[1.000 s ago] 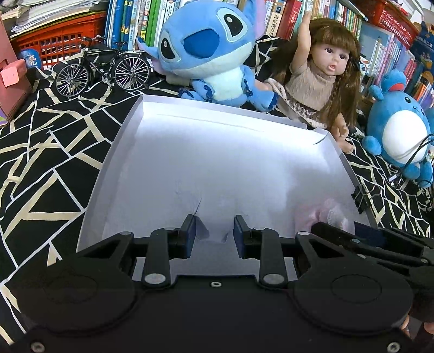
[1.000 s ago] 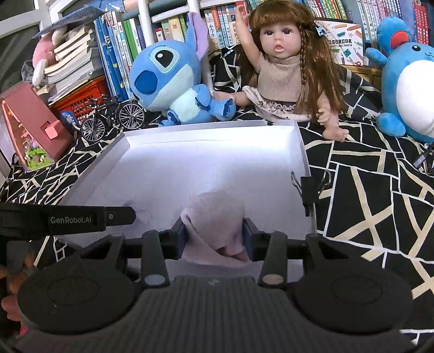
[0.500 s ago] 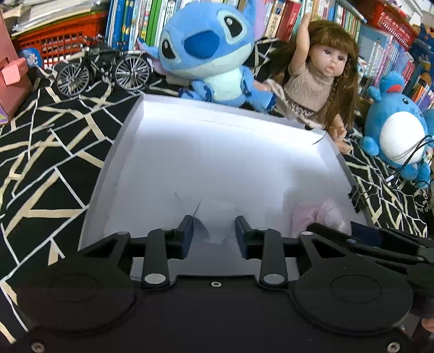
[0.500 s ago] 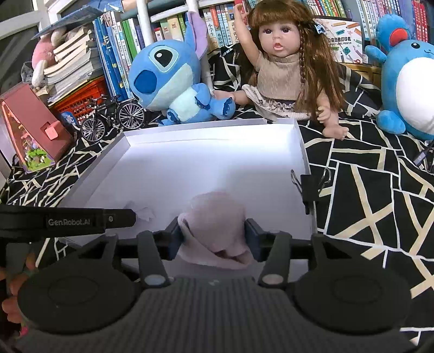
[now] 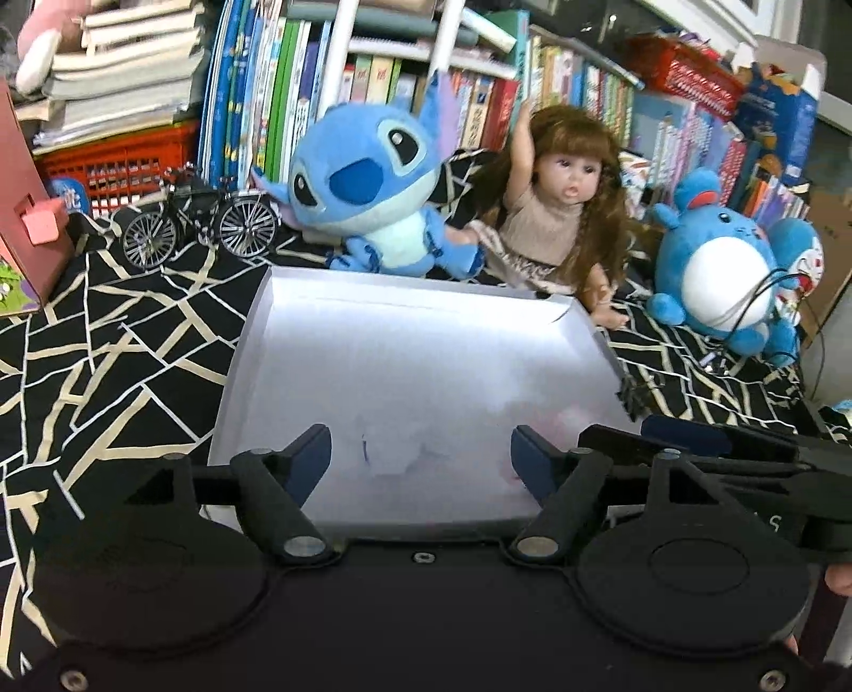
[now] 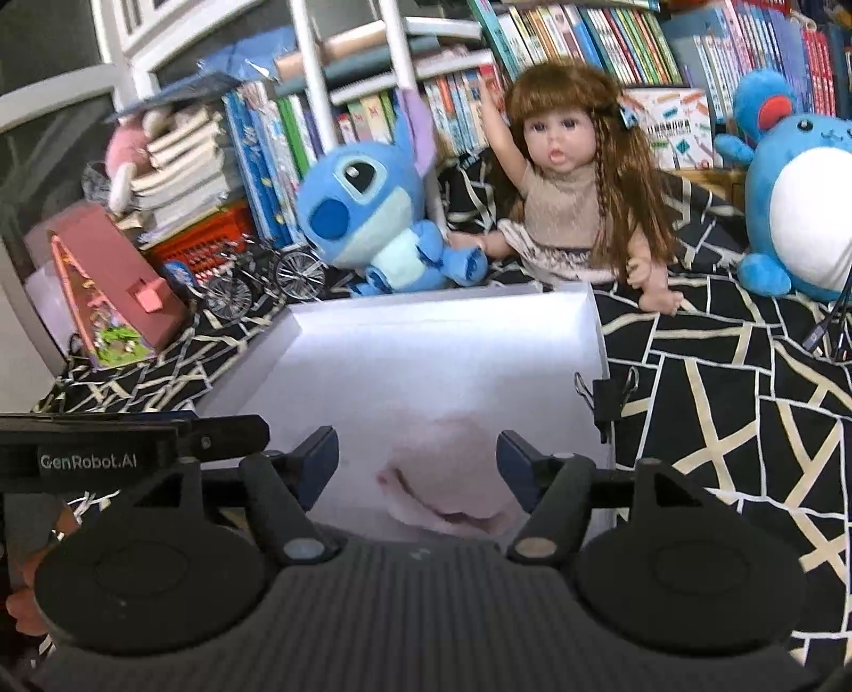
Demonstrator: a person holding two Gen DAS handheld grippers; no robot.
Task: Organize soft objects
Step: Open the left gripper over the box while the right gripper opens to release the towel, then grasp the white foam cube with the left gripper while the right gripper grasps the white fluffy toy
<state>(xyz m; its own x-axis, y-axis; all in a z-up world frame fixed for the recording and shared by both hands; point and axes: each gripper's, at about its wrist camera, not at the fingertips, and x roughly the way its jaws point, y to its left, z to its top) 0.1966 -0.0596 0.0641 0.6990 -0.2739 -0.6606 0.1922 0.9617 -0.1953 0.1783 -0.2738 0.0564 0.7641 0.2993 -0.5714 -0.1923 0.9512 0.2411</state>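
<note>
Both grippers are letting go: left gripper (image 5: pixel 420 452) and right gripper (image 6: pixel 418 458) have jaws opening, nothing pinched. Pink cloth (image 6: pixel 447 489) lies in the tray (image 6: pixel 580 303) by its near right corner. Best to lift straight clear without snagging it.

We see a black cloth (image 6: pixel 719 404) with cream geometric lines covering the surface. Along its far edge stand packed bookshelves (image 6: pixel 575 48) — upright spines, white posts (image 6: pixel 311 69) between. At the far left corner, stacked books (image 5: pixel 122 80) top a red crate (image 5: pixel 117 159). Lighting is even.
</note>
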